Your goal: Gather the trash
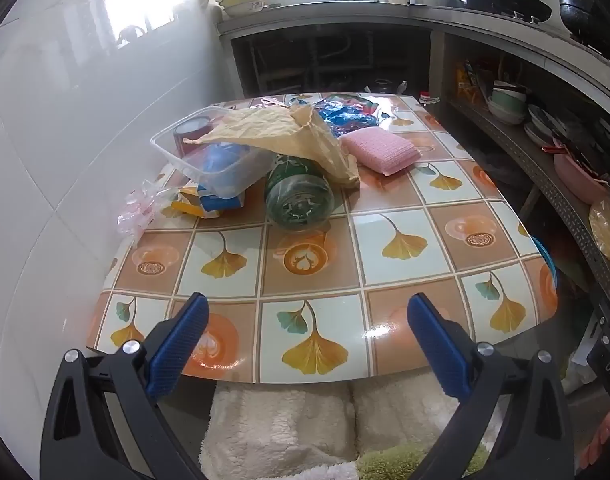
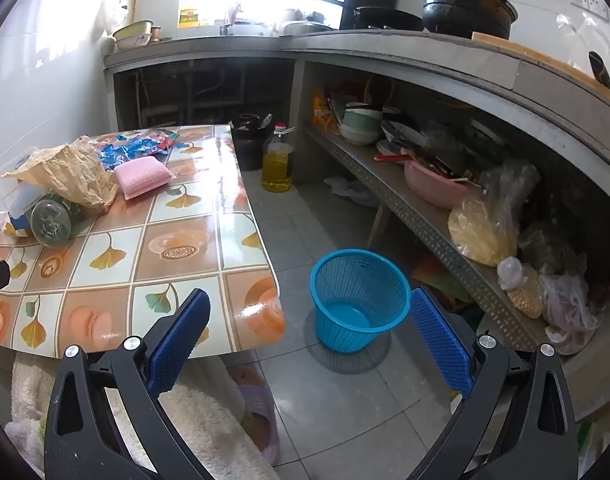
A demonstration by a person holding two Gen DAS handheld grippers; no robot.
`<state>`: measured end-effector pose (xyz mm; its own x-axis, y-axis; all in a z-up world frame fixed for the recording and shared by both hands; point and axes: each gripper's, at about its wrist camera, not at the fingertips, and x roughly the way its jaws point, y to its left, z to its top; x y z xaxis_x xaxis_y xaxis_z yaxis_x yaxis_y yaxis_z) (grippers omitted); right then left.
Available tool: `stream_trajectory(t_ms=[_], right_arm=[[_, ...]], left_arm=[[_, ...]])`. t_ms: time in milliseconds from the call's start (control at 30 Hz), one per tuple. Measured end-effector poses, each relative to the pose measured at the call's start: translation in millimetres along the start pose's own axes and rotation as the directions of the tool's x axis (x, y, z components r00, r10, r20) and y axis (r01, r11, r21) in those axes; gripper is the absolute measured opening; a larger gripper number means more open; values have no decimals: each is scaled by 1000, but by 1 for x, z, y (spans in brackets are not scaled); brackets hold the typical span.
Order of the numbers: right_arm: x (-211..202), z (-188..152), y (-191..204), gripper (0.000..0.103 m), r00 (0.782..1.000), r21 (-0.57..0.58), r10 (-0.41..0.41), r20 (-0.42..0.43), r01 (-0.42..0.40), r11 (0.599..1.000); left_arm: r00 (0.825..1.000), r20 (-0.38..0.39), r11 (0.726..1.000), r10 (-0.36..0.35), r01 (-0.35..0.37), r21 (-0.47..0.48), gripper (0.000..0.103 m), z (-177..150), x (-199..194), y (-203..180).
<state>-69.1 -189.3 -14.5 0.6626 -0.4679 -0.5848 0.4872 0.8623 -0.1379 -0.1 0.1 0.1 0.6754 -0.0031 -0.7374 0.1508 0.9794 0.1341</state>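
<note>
The patterned surface (image 1: pixel 405 248) fills most of the left wrist view, its near half bare and all the rubbish heaped at the far left corner against the tiled wall. Down on the floor to its right, just beside the near corner, stands the blue basket (image 2: pixel 359 300), upright and with nothing in it, so the collecting looks not yet begun; this reads as the opening step, both hands poised at the near edge before a first reach. In the heap, the biggest piece is a crumpled brown paper bag (image 1: pixel 289 136) draped over a clear plastic tray (image 1: pixel 209 156) and over a green bottle (image 1: pixel 299 200) that lies on its side with its base toward the camera. Beside them rests a pink sponge (image 1: pixel 379 150), behind it some blue wrappers (image 1: pixel 345 118), and at the left edge a small blue-and-yellow carton (image 1: pixel 209 202) and a wisp of clear pink plastic (image 1: pixel 139 210). The next move calls for one claw to travel forward across the bare tiles to the heap, probably to the loose paper bag on top, then carry it right and down to the basket. The left claw (image 1: pixel 307 340) is spread as wide as it goes, gripping nothing and touching nothing. The right claw (image 2: pixel 309 338) is likewise fully spread and bare, hanging over the surface's corner and the floor.
</note>
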Motion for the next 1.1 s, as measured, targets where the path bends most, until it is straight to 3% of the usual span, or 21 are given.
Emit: stream_trajectory(t_ms=[867, 1100], right_arm=[[0, 3, 6, 96, 1000, -5, -2, -3, 2, 1000], [-1, 2, 2, 96, 1000, -6, -1, -3, 1, 1000]], left_arm=[[1000, -11, 1000, -2, 2, -10, 97, 1, -1, 8], [999, -39, 998, 3, -5, -55, 97, 1, 13, 14]])
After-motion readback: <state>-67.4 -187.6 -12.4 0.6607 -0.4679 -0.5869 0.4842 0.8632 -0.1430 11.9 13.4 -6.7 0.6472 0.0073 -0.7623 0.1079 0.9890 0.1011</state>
